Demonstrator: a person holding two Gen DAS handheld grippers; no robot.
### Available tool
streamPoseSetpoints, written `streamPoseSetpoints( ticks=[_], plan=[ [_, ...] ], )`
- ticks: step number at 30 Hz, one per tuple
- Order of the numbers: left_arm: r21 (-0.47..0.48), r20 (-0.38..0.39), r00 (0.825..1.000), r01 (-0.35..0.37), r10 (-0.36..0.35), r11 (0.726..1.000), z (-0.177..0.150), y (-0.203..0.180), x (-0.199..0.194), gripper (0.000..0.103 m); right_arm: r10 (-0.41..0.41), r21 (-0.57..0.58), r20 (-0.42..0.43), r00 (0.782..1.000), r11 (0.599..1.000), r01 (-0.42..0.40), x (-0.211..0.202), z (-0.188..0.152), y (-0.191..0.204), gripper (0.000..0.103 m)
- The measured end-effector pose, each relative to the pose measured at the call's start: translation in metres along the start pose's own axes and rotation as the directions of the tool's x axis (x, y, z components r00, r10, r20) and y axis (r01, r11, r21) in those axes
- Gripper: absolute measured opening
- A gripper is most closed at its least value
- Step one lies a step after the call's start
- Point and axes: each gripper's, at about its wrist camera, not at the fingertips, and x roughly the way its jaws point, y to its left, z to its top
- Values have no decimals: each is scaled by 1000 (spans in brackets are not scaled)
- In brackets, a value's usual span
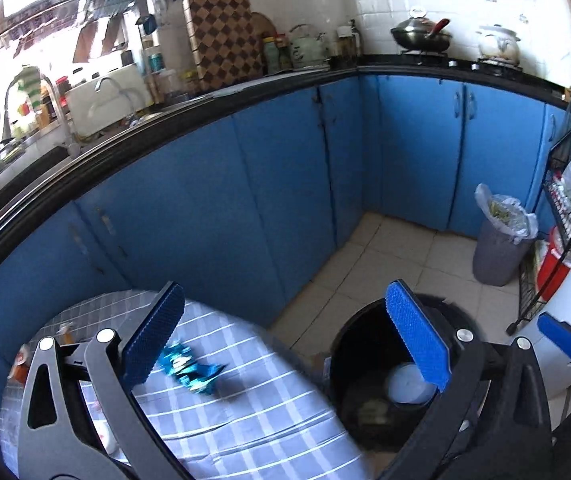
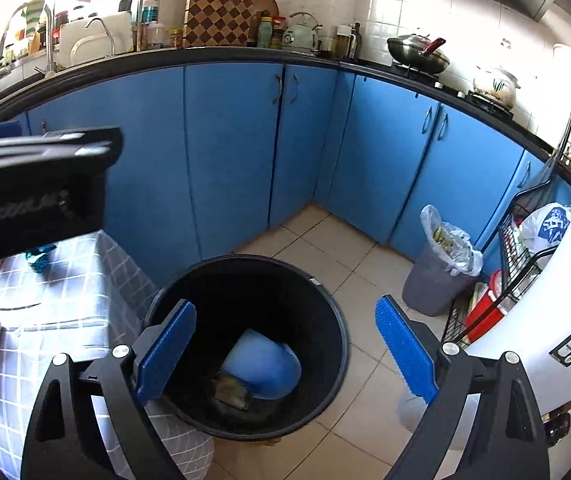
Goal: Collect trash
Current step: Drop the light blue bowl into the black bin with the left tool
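Left gripper (image 1: 285, 344): jaws spread wide and empty, nothing between the blue pads; it hangs over the gap where the table edge meets the bin.
Left pad (image 1: 153, 332): sits just above and beside the wrapper, not pressing on it as far as I can tell.
Teal wrapper (image 1: 191, 372): a crumpled, shiny scrap lying on the checked tablecloth (image 1: 245, 420), loose and a little blurred; its long axis runs slantwise, from the left pad down toward the bin side of the table.
Key relation: the wrapper lies toward the left-hand side of the left gripper's span, close under that pad, while the bin mouth lies under the right-hand pad; so the claw would need to shift toward the table to centre on the scrap, I judge.
Nearer hand: the left one by a clear margin; the right is over the bin, well apart from the wrapper.
Right gripper (image 2: 285, 344): also open and empty, tipped downward and looking straight into the bin.
Black bin (image 2: 325, 292): on the floor, just beside the table; a pale blue cup-like piece (image 2: 261, 364) and some brownish scrap already lie at the bottom.
Farther off: a grey lined waste bin (image 2: 437, 276) stands by the blue cabinets (image 2: 229, 140), well apart.
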Motion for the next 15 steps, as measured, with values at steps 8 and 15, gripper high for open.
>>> streamPoseSetpoints(
  ticks=[8, 15],
  plan=[
    [-53, -53, 995, -91, 88, 994, -42, 74, -39, 99, 138, -26, 4, 990, 990, -138, -29, -5, 50, 89],
    [-98, -122, 966, -241, 229, 966, -103, 152, -80, 99, 278, -97, -36, 960, 955, -280, -51, -22, 121, 89]
  ],
)
